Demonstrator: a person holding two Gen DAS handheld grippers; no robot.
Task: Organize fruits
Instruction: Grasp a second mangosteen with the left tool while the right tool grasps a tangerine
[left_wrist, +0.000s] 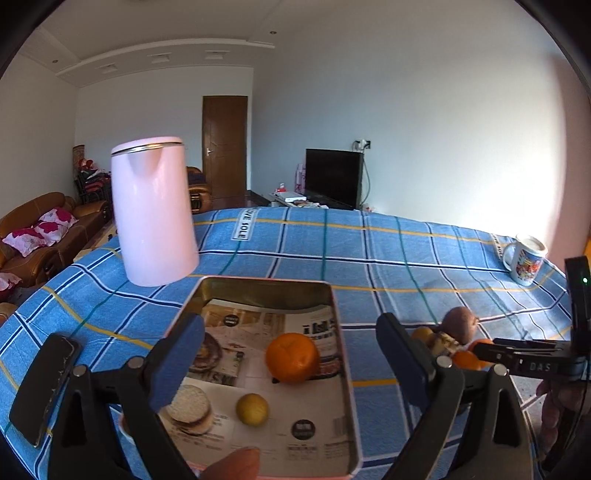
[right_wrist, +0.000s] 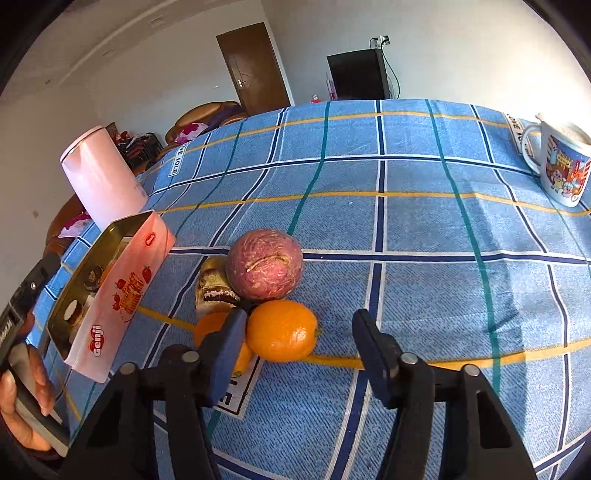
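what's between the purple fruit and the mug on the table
Nothing: only bare checked cloth lies between the purple fruit and the mug, clearest in the right wrist view.

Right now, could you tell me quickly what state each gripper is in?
Left gripper: open wide above the tin, holding nothing.
Right gripper: open around the orange, not gripping it yet.

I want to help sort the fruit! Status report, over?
Left hand-held gripper open over tin, empty. Right hand-held gripper open, orange between pads, not gripped. Purple fruit and cake crowd behind it.
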